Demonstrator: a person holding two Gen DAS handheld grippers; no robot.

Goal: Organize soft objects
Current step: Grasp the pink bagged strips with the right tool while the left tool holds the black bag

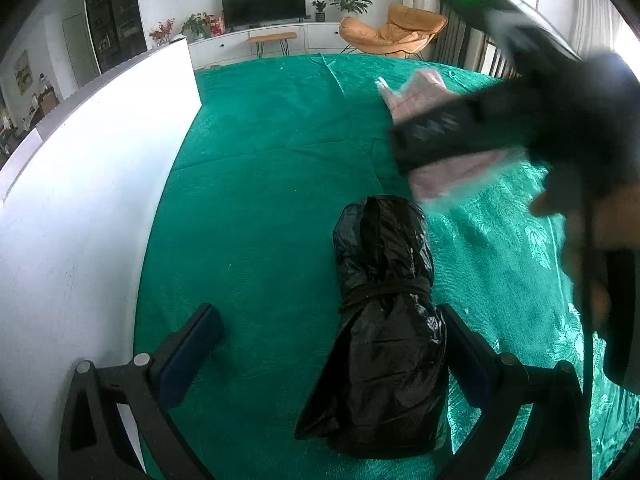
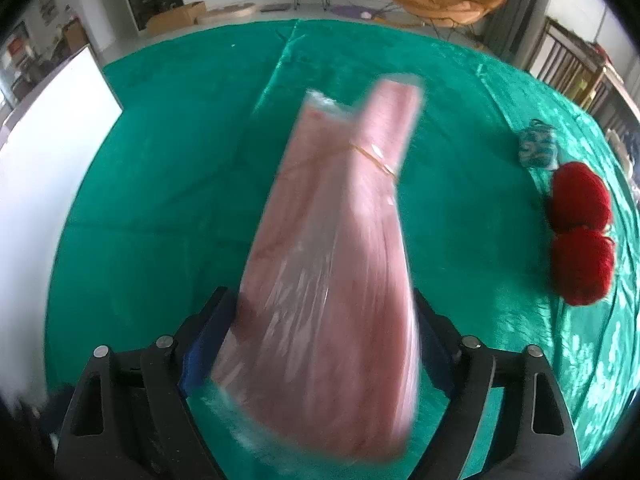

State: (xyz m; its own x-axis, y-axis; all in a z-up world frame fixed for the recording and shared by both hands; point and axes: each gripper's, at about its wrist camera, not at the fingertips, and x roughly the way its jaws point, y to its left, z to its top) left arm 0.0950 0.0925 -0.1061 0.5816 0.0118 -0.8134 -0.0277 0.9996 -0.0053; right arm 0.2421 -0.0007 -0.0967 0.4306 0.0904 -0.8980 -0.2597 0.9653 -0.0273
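- Our right gripper (image 2: 320, 344) clamps a pink plastic-wrapped bundle (image 2: 332, 248) above the green tablecloth (image 2: 160, 200).
- Our left gripper (image 1: 332, 344) stands wide; a tied black bag bundle (image 1: 384, 320) lies between its fingers.
- Two red yarn balls (image 2: 580, 236) lie far right.

Left hand-held gripper (image 1: 328, 344) spread wide, right hand-held gripper (image 2: 324, 332) clamped, raised

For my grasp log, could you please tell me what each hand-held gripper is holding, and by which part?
The right hand-held gripper clamps the pink plastic-wrapped bundle by its wide near end. The left hand-held gripper is open, holding nothing; the black bag bundle lies between its fingers.
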